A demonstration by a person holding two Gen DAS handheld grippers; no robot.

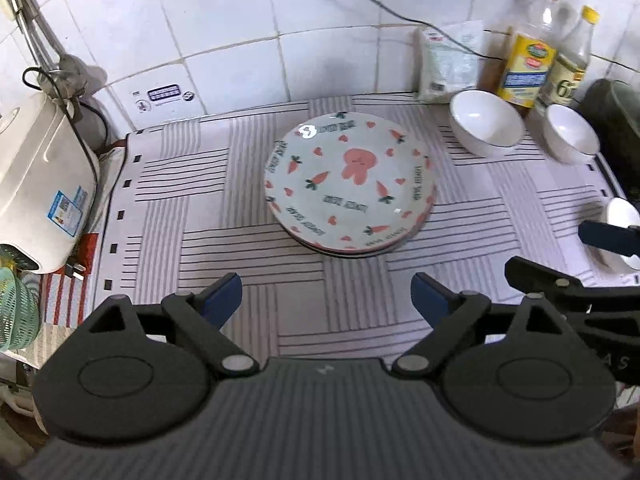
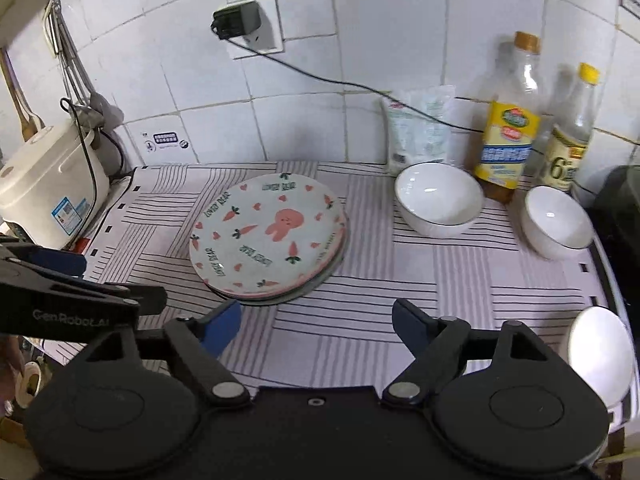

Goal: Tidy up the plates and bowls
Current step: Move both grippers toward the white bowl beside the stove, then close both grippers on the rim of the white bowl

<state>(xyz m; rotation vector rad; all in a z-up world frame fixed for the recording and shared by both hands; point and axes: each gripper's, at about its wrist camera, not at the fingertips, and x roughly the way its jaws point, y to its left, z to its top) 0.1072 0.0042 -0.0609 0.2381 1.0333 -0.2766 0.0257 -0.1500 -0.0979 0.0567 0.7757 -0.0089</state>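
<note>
Both my tongs hang released over the striped mat (image 1: 248,184), with nothing between the blue pads. My left gripper (image 1: 326,294) stands wide, and the stack of plates (image 1: 348,184) lies just ahead of it, apart from its tips. My right gripper (image 2: 316,322) is spread too; from there the stack (image 2: 266,236) sits ahead and a little to the left, its near rim close to my left fingertip but not touching.

The top plate is pale with a pink rabbit in the middle, orange carrots and red hearts scattered around it, and "LOVELY BEAR" lettered along the rim. Under it I can see the edges of more plates, one pinkish and a darker one at the bottom; how many in all I cannot tell.

Two white bowls stand upright and well apart from the stack, beyond my right tong and to its right: the larger bowl (image 2: 438,200) nearer the plates, the second bowl (image 2: 556,220) further right, each with a thin dark line at the lip. A third white piece (image 2: 600,344) lies just right of my right tong, at the mat's edge; it is blurred.
</note>
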